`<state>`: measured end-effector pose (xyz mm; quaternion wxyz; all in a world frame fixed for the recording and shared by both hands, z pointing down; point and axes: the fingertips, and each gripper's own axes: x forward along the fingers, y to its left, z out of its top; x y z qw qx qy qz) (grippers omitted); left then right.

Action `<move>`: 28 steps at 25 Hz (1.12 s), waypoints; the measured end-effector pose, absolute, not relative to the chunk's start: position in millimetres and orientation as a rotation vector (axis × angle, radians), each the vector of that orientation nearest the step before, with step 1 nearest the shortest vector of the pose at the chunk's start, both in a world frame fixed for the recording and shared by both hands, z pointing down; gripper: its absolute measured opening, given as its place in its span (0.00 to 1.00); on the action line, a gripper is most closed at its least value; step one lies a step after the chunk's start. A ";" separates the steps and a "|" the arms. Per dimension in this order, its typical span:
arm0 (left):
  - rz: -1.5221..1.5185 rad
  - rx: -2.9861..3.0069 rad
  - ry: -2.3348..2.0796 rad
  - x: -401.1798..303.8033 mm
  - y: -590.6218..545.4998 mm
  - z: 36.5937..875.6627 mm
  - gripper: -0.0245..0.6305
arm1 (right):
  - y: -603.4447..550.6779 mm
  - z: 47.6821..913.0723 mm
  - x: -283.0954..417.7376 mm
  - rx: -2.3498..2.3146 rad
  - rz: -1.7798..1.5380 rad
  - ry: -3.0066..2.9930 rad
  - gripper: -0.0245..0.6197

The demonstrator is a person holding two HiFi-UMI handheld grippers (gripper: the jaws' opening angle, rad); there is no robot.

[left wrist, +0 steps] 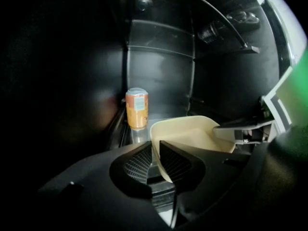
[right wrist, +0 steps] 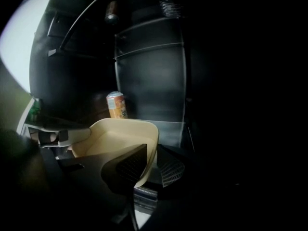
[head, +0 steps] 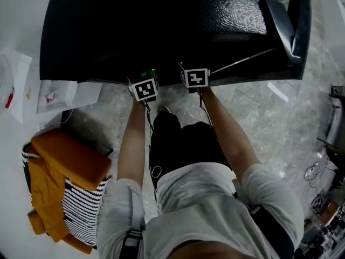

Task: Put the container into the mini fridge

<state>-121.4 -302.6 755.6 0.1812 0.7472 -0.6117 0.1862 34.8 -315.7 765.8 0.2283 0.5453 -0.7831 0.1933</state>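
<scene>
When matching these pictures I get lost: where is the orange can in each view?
Head view: not in it; the fridge hides it.
Left gripper view: can left of centre, behind the container.
Right gripper view: can left of centre, behind the container.
Shared landmark: the container.

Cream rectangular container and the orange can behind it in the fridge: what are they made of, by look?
The cream rectangular container looks like plastic, matte: thin moulded wall, rounded rim, even colour. The orange can is probably metal with a printed wrap: cylindrical, slight sheen, pale rim. Dim light, so tentative.
</scene>
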 end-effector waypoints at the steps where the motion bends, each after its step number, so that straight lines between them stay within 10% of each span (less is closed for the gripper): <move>1: 0.548 2.115 -1.732 -121.7 -302.2 756.6 0.10 | -315.9 765.9 34.9 1.499 0.522 -2.158 0.15; 14: 0.508 2.207 -1.741 -119.8 -295.7 710.5 0.19 | -310.1 711.5 21.6 1.493 0.420 -2.245 0.30; 28: 0.538 2.167 -1.651 -96.8 -223.2 670.6 0.10 | -237.6 650.3 12.5 1.409 0.417 -2.321 0.14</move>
